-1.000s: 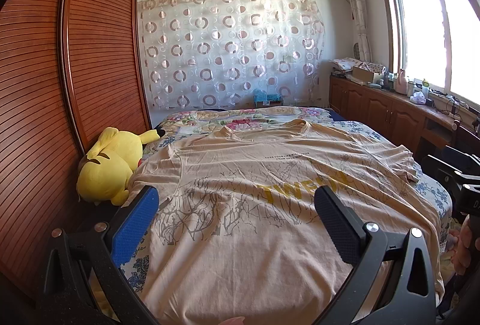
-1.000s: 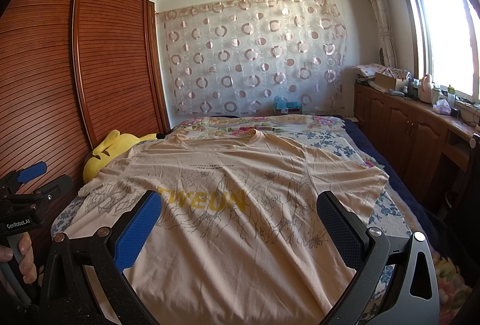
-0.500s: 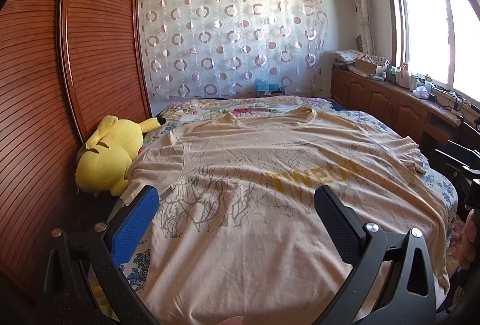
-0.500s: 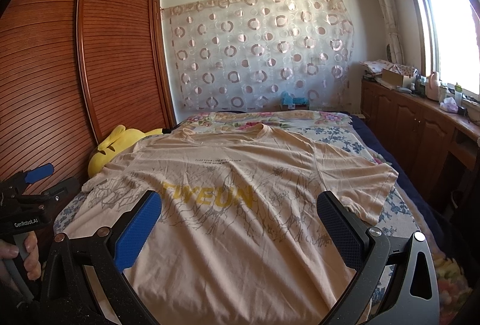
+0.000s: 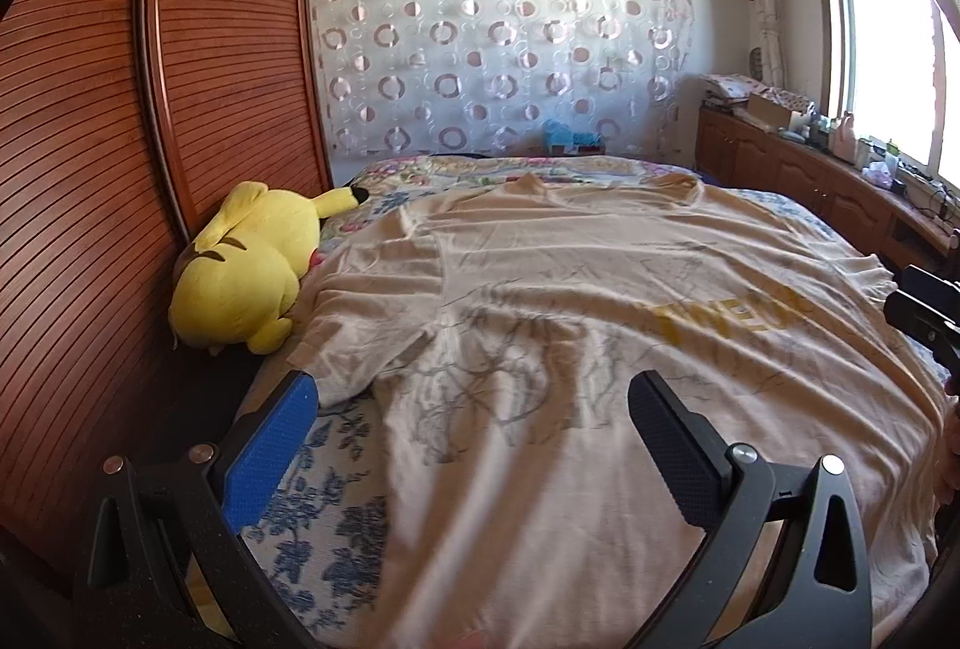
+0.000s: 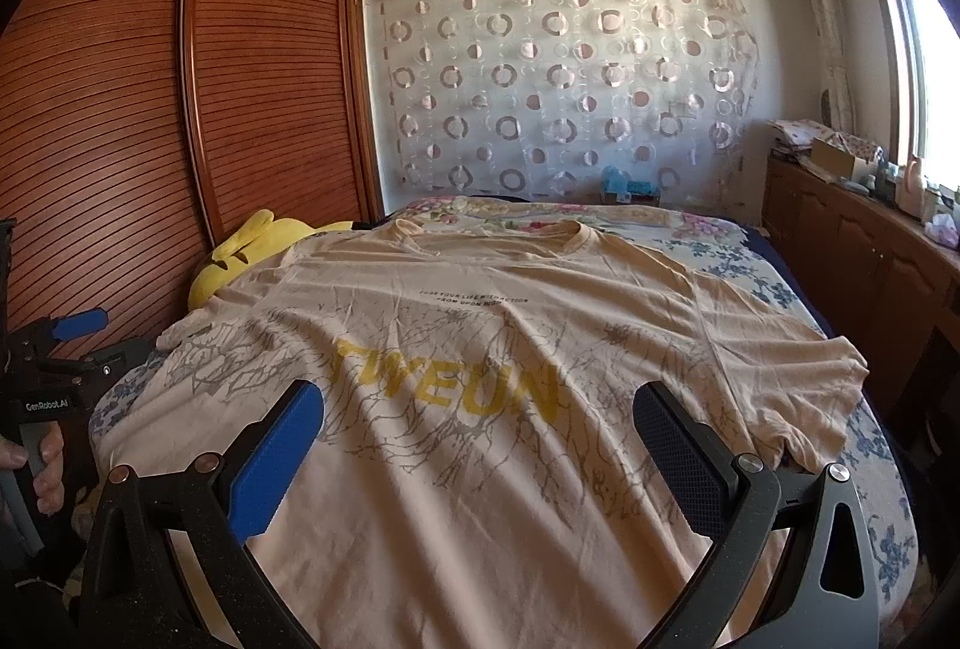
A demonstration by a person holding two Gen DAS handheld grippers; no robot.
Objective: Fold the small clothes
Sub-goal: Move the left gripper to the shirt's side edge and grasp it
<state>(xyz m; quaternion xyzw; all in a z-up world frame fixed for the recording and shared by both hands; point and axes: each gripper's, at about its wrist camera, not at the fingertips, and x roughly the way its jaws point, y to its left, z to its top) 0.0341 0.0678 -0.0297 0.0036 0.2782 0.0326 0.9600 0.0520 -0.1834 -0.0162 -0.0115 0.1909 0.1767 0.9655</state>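
- I am looking at a beige T-shirt [image 6: 480,409] lying spread flat, print side up, straight ahead of and under both grippers, covering most of the floral bedspread [image 5: 324,475].
- I am reading "TWEUN" in yellow capitals across its chest; a smaller black two-line print sits beyond that, with only "FROM UPON" partly legible.
- My left gripper [image 5: 474,445] is hovering with its jaws spread wide, holding nothing; the shirt's sleeve is lying just ahead of its blue pad.
- My right gripper [image 6: 480,445] is likewise gaping wide and empty above the shirt's lower half, the other sleeve lying ahead of it and to its right.
- In the right wrist view, the left handle, off to the left, is showing a "GenRobot.AI" label.
- A yellow plush toy [image 5: 246,265] is lying ahead-left of the left gripper, against the wooden wardrobe [image 5: 90,139].
- A circle-patterned curtain [image 6: 564,85] is hanging far ahead, beyond the bed.
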